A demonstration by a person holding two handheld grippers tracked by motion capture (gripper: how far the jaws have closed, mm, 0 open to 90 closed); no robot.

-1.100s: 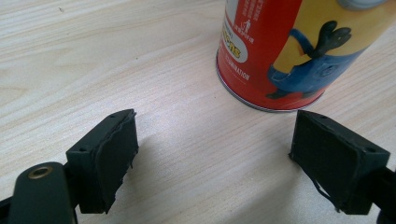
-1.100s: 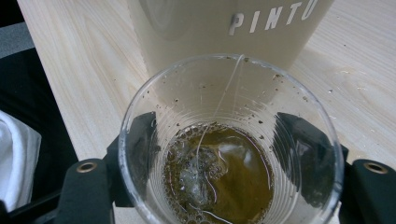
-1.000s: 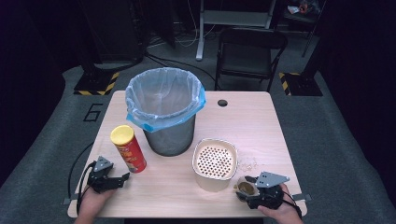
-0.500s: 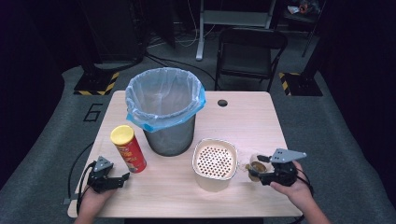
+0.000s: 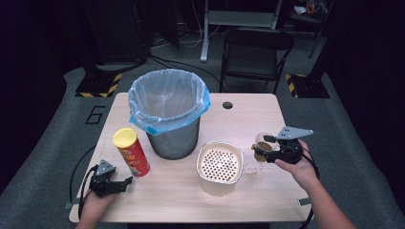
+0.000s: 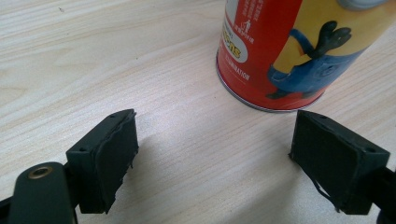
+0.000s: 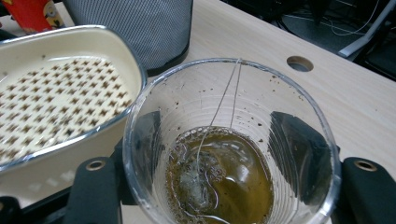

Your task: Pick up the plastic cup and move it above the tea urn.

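The right claw (image 5: 261, 149), its pads half hidden behind clear plastic, grips a cup (image 7: 231, 144) of brown liquid at centre right beside the strainer box (image 5: 219, 164), while the left claw (image 5: 125, 182) stands open at lower left

Light falls from above onto the counter (image 5: 248, 119), which shows bright and evenly lit in the high view, while the room around it sinks to near black from nine o'clock round to three. Shadows there are short and soft, sitting close under the bin (image 5: 169, 114) and the can (image 5: 131, 151). That view is slightly soft and grainy.

In the left gripper view the wood grain is crisp; soft dark shadows spread under the black pads (image 6: 114, 154) towards five o'clock.

In the right gripper view the clear cup (image 7: 229, 144) shows pale glints along its rim, and the background at one o'clock is dim and blurred.
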